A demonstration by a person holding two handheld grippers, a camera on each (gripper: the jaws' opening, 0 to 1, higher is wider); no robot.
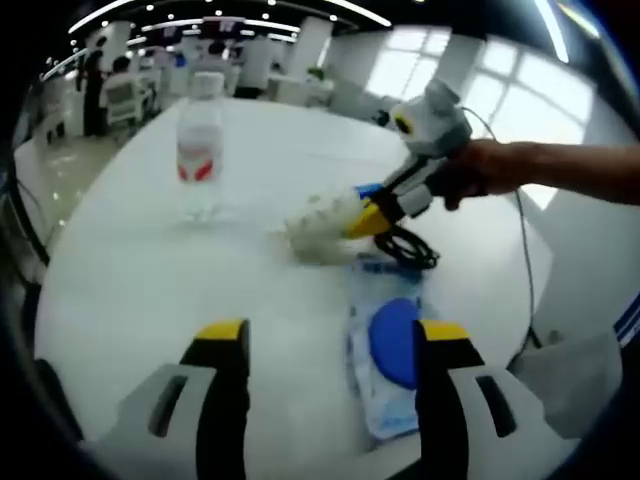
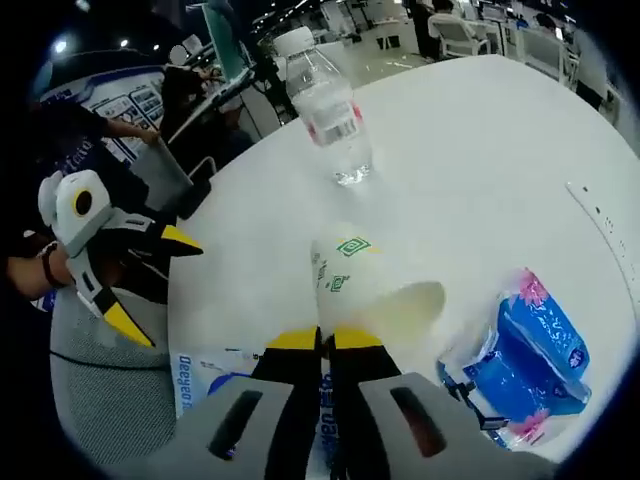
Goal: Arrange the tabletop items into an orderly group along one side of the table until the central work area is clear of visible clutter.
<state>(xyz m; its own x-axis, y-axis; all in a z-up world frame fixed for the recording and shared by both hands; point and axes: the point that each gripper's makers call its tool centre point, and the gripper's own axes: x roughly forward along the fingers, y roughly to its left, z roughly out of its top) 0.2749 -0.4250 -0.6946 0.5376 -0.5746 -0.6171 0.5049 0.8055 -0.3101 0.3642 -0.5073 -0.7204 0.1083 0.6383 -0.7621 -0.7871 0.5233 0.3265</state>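
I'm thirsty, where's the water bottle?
The water bottle stands upright on the white table, beyond the paper cup that the right tool holds.

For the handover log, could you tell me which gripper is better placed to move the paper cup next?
Right, probably. The right gripper is already shut on the paper cup, which lies on its side on the table. The left gripper is open, hanging back over the wipes pack.
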